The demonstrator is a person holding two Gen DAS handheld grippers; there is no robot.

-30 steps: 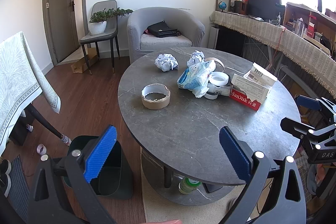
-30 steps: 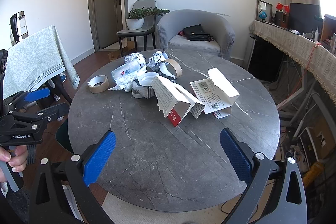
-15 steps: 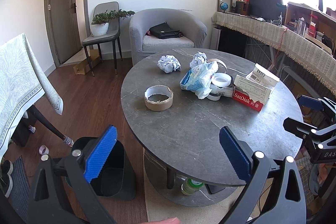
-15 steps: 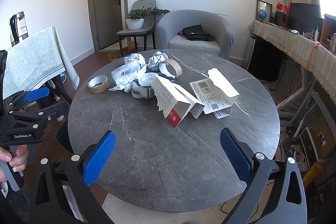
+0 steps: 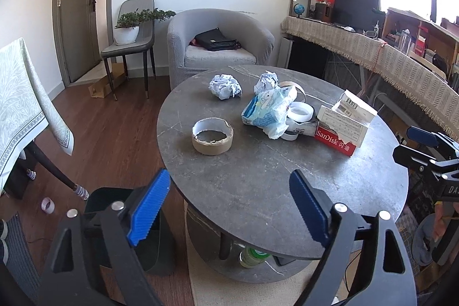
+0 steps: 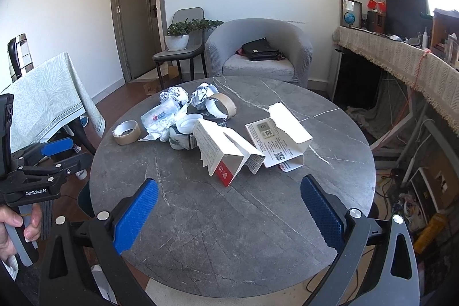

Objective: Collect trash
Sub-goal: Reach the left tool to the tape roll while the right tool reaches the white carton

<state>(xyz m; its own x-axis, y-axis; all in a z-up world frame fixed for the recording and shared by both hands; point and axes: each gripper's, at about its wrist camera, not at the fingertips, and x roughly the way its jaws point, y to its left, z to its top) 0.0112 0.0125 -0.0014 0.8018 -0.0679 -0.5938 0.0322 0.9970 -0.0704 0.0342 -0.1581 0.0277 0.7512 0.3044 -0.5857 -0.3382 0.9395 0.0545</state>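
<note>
Grey marble table (image 5: 258,191) carries the trash: a torn box (image 5: 341,131), plastic bag (image 5: 269,111), tape roll (image 5: 212,135) and paper ball (image 5: 225,86). Both grippers hover at its near edge, angled down, nothing between the fingers; the left gripper (image 5: 229,208) is narrowing, the right gripper (image 6: 229,212) gapes wide. Only the left view shows the bin (image 5: 155,254) on the floor.

Near half of table (image 6: 229,234) bare, trash pile (image 6: 200,128) crowding far half
</note>
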